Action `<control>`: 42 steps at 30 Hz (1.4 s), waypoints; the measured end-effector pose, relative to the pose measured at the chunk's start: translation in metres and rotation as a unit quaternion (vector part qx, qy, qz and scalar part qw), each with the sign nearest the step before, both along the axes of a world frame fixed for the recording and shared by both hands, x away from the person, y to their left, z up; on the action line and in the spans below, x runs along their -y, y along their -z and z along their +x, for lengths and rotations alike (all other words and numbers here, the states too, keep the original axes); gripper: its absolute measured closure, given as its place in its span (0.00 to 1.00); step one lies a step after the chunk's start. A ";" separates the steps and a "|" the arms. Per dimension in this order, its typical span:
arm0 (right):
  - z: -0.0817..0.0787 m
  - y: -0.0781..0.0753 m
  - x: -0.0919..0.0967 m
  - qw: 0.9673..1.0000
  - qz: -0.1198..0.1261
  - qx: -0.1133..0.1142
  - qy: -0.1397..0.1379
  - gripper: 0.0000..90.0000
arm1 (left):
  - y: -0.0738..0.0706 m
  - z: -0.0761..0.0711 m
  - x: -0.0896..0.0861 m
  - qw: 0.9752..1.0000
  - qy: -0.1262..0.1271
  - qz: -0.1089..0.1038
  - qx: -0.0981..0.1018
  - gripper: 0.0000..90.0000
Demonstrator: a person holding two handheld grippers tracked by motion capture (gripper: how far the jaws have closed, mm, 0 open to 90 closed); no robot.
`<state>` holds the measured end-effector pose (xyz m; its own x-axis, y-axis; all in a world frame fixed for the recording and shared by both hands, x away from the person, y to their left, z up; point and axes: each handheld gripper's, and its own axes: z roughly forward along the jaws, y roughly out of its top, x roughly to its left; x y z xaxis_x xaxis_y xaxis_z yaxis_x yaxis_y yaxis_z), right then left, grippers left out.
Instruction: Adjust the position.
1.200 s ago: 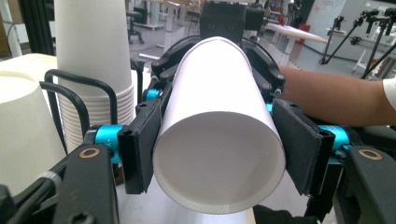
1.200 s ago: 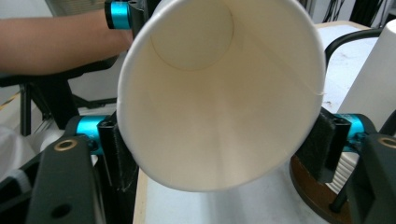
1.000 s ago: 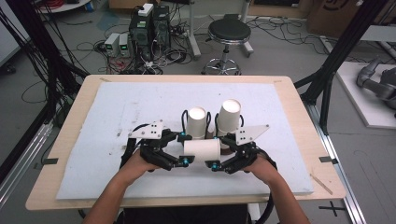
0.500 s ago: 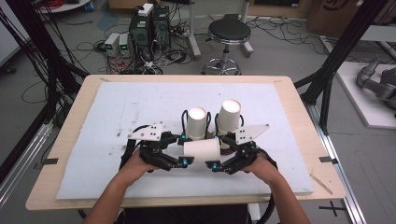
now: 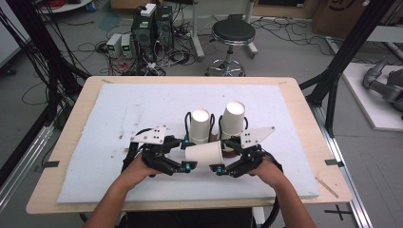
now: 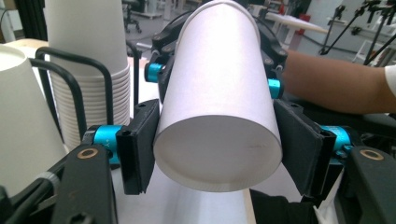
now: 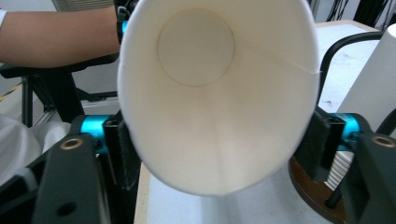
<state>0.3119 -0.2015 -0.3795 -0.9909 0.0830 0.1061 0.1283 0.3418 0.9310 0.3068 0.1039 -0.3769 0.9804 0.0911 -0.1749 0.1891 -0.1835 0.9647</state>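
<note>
A white paper cup (image 5: 204, 153) lies on its side in the air between my two grippers, just above the white board. My left gripper (image 5: 188, 154) is shut on the cup's closed base end; its pads (image 6: 137, 149) press both sides of the cup (image 6: 215, 93), though the jaws have just been opening slightly. My right gripper (image 5: 222, 155) is shut on the rim end. The cup's open mouth (image 7: 210, 116) faces its camera, squeezed oval between the pads (image 7: 119, 149), and these jaws have just been closing a little on the cup.
Two stacks of paper cups (image 5: 200, 126) (image 5: 233, 118) stand in black wire holders just behind the grippers. A white foam board (image 5: 119, 109) covers the wooden table. A stool (image 5: 233, 33) and electronics sit on the floor beyond the far edge.
</note>
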 end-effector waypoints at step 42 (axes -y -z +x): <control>0.001 -0.004 0.000 1.000 0.021 -0.014 -0.004 0.31 | 0.011 -0.001 0.005 1.000 0.018 0.020 0.013 0.40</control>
<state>0.3130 -0.2012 -0.3755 -0.9880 0.0705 0.1371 0.1522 0.3028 0.9408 0.3056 0.0984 -0.3881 0.9873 0.0621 -0.1460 0.1565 -0.2288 0.9608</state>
